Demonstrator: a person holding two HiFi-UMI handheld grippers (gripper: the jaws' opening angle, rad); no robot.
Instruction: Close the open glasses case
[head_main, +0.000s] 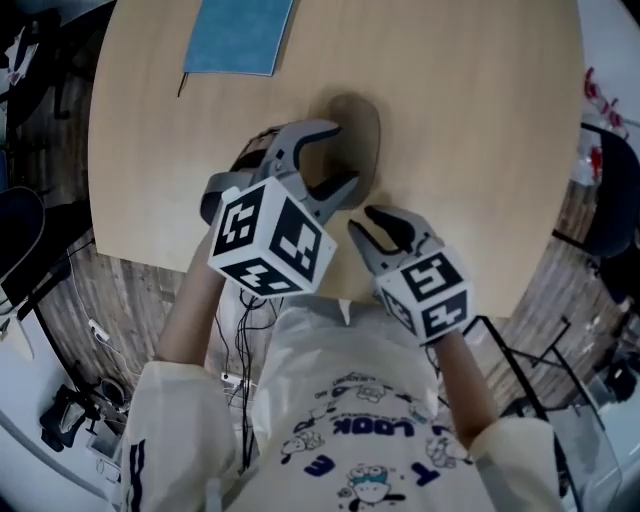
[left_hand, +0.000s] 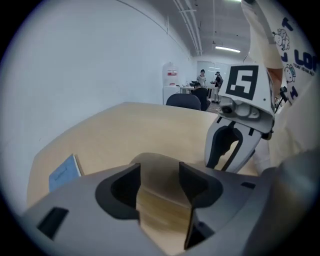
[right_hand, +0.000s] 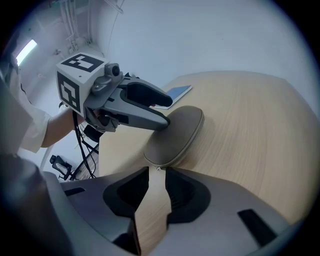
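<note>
The glasses case (head_main: 360, 125) is a taupe oval shell lying flat on the round wooden table (head_main: 480, 120); in the right gripper view the case (right_hand: 180, 135) looks closed along its seam. My left gripper (head_main: 343, 155) hangs over the case's near-left side, jaws apart, one fingertip (right_hand: 162, 120) at the lid. In its own view the left gripper (left_hand: 160, 182) frames the case (left_hand: 157, 167) with nothing pinched. My right gripper (head_main: 362, 220) sits just short of the case's near end. Seen from its own camera, the right gripper (right_hand: 157, 187) has a narrow gap holding nothing.
A blue notebook (head_main: 238, 35) lies at the table's far side, left of the case. The table's near edge (head_main: 300, 290) runs just under both grippers. Cables and chair legs (head_main: 70, 410) crowd the floor at the left.
</note>
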